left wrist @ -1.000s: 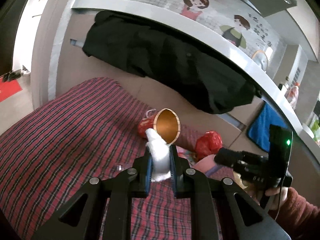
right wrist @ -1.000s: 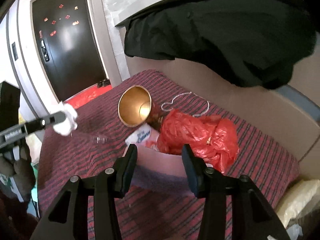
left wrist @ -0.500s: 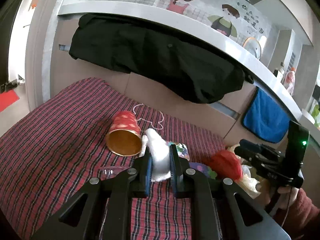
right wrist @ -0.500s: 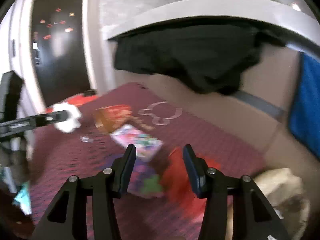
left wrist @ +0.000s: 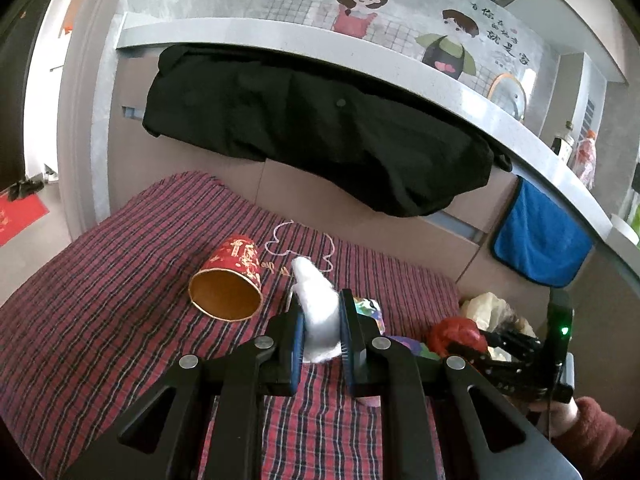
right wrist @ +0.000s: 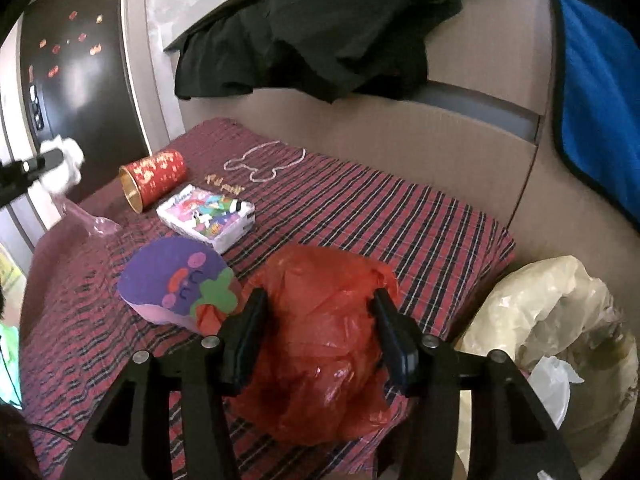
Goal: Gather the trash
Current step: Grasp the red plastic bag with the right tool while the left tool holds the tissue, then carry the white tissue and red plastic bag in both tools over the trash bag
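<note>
1. The white tissue wad (left wrist: 318,312) is soft and crumpled, its peak poking up past my fingertips.
2. My left gripper (left wrist: 320,330) is nearly closed, pinching that wad above the plaid cloth (left wrist: 100,320), near the tipped red paper cup (left wrist: 228,284).
3. The red plastic bag (right wrist: 320,320) is crinkled and glossy, lying on the cloth's edge beside the lined bin (right wrist: 560,320).
4. My right gripper (right wrist: 318,334) is spread wide, fingers flanking the bag; I cannot tell whether it grips.

A plaid-covered table (left wrist: 100,320) stands below a grey counter (left wrist: 360,60) draped with black cloth (left wrist: 320,140).
</note>
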The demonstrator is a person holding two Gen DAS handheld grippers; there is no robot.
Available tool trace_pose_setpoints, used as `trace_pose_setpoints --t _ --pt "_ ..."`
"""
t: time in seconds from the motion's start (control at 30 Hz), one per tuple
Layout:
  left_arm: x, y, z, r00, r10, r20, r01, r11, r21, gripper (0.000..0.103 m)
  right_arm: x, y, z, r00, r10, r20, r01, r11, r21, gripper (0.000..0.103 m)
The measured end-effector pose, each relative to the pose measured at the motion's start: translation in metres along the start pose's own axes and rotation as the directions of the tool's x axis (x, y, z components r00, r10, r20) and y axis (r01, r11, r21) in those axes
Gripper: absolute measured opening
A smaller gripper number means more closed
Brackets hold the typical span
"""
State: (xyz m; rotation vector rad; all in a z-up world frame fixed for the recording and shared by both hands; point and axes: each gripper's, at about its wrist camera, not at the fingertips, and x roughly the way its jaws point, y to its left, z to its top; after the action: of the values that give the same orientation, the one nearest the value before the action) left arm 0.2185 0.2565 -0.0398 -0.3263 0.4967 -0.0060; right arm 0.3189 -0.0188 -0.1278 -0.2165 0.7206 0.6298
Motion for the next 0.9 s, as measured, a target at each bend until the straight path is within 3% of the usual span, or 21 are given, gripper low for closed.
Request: trace_pose_setpoints --t 0.07,0.2,0.43,0.73,0.9 --pt "0.0 -0.003 -0.001 1.0 0.007 -0.003 -0.007 1.0 0.007 0.016 -0.001 0.001 0.0 1.0 -0.01 -0.011 0.01 1.0 -0.004 0.048" --pt "0.0 -0.017 -0.001 0.999 0.052 0.003 -0.052 0.997 0.06 0.016 -0.012 0.005 0.008 1.0 -0.001 0.02 0.0 1.0 0.013 0.032" --pt "-0.009 -0.048 0.006 0.997 0.071 0.038 -0.075 0.989 0.124 0.016 -0.056 0.023 0.032 0.985 0.031 0.168 -0.027 0.999 -0.024 0.03" --pt "-0.007 -0.098 0.008 0.989 0.119 0.087 -0.133 0.972 0.193 0.016 -0.093 0.008 0.046 0.972 0.022 0.233 -0.034 0.998 0.048 0.031" --pt "-0.004 -0.133 0.01 0.99 0.083 0.112 -0.105 0.973 0.207 0.016 -0.119 -0.006 0.043 0.961 -0.013 0.275 -0.002 0.998 0.055 0.031"
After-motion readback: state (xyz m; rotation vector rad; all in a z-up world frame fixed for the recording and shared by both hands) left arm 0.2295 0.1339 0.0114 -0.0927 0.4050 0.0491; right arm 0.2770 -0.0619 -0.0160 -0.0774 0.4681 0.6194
